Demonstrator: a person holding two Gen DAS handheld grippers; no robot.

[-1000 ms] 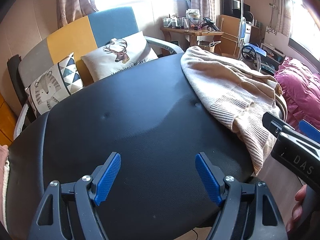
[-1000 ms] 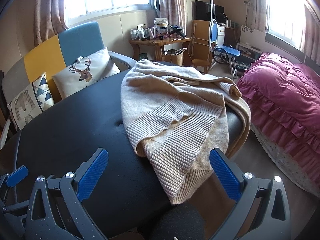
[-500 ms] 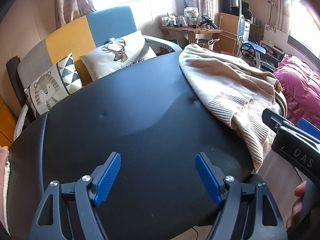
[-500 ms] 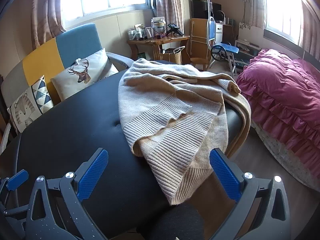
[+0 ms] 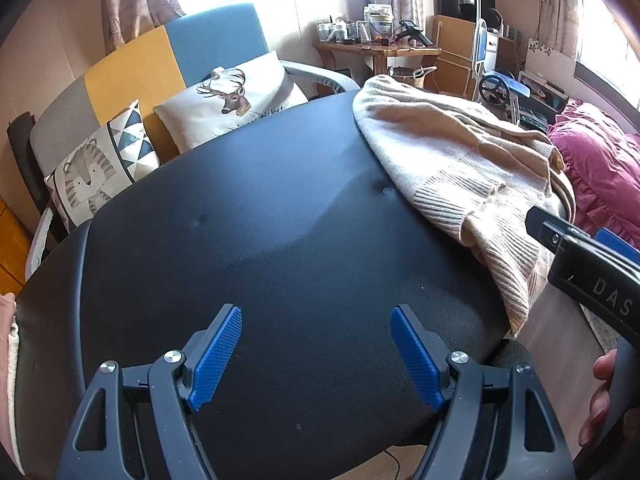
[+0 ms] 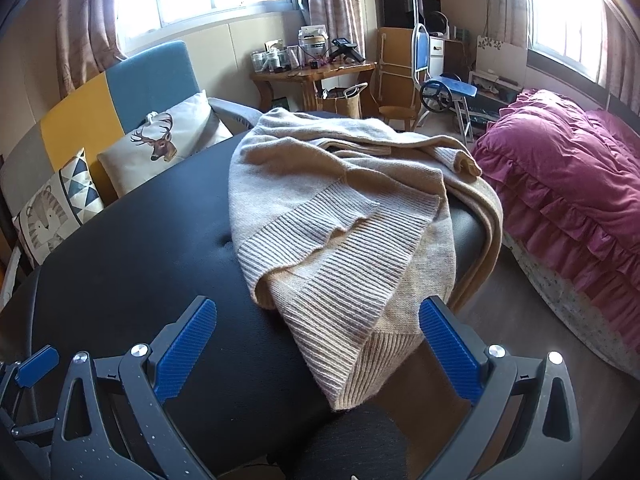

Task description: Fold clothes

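Left to right. Left gripper (image 5: 316, 342): jaws spread wide, holding nothing, hovering over the bare black padded bench (image 5: 248, 248). The beige sweater (image 5: 452, 168) lies ahead and to the right of it, well apart from its fingers. Right gripper (image 6: 316, 338): jaws likewise spread wide and empty; the sweater (image 6: 340, 216) sits directly ahead, its ribbed hem (image 6: 344, 320) drooping over the near edge of the bench between the two blue pads, though contact cannot be confirmed. The garment is bunched, with a sleeve (image 6: 452, 156) thrown across its far side and part hanging off the right edge. Judged progress: folding has not begun; the sweater must first be grasped, spread flat on the bench, then folded.
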